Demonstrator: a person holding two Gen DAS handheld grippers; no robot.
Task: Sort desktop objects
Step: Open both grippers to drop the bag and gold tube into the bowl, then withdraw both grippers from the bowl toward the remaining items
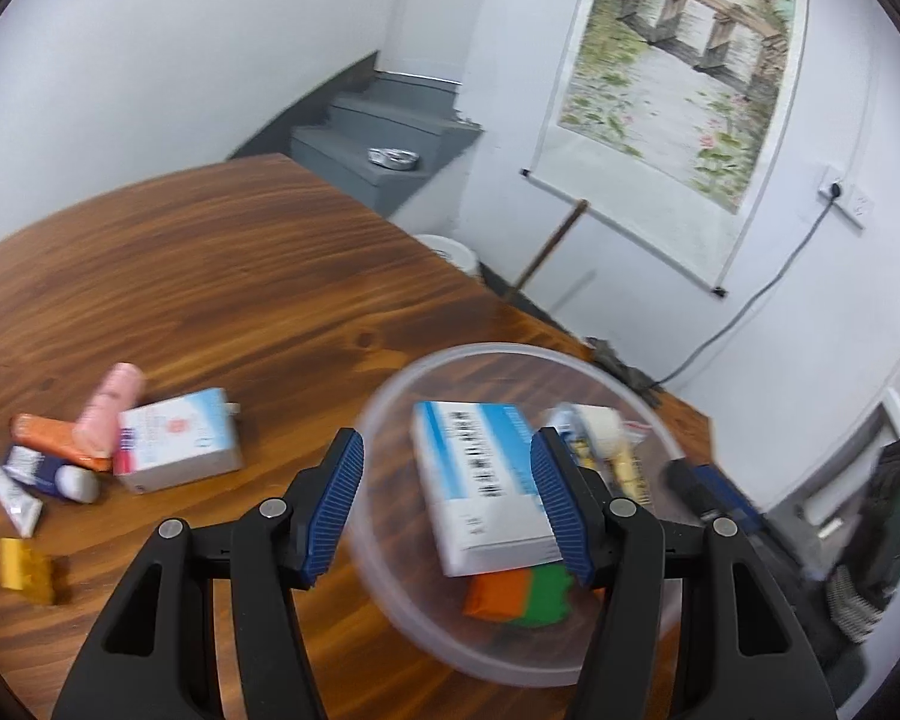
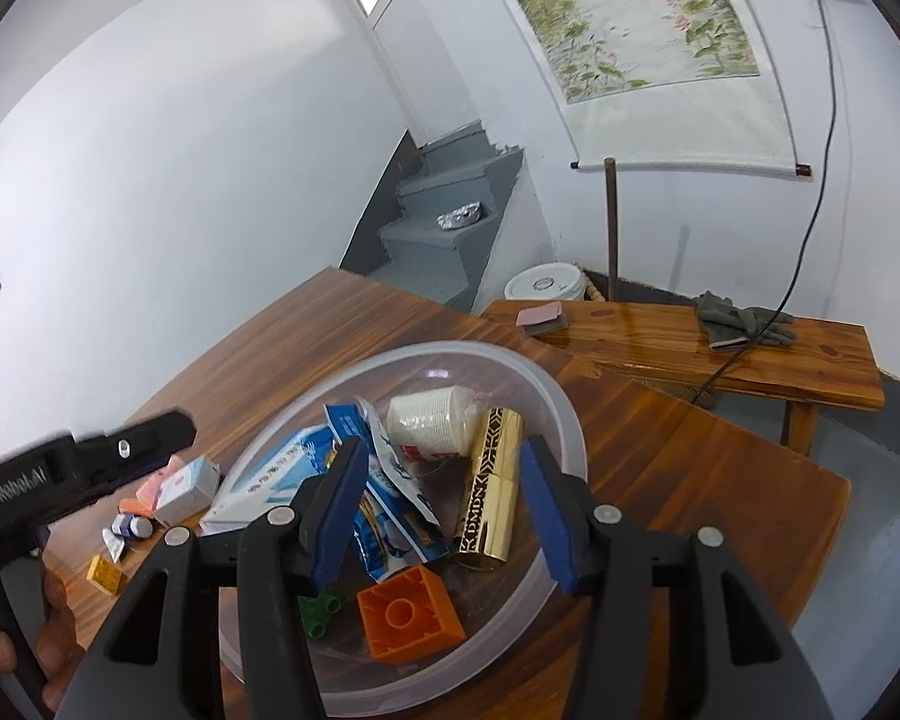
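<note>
A clear plastic bowl (image 1: 390,396) sits on the wooden table (image 1: 210,276). In it lie a blue-and-white box (image 1: 480,480), an orange brick (image 2: 408,615), a green brick (image 1: 546,597), a gold tube (image 2: 489,489), a white roll (image 2: 429,420) and a blue packet (image 2: 390,504). My left gripper (image 1: 450,507) is open over the bowl's left part, the box lying between its jaws. My right gripper (image 2: 435,510) is open above the bowl. To the left lie a pink-and-white box (image 1: 177,450), a pink roll (image 1: 108,408), an orange bar (image 1: 51,438), small tubes (image 1: 12,495) and a yellow brick (image 1: 27,564).
A wooden bench (image 2: 720,348) stands beyond the table with grey gloves (image 2: 741,321) and a sanding block (image 2: 543,318). A white bucket (image 2: 546,282) and a stick (image 2: 612,222) stand by the wall. Grey stairs (image 2: 450,222) rise behind. The table's right edge is close to the bowl.
</note>
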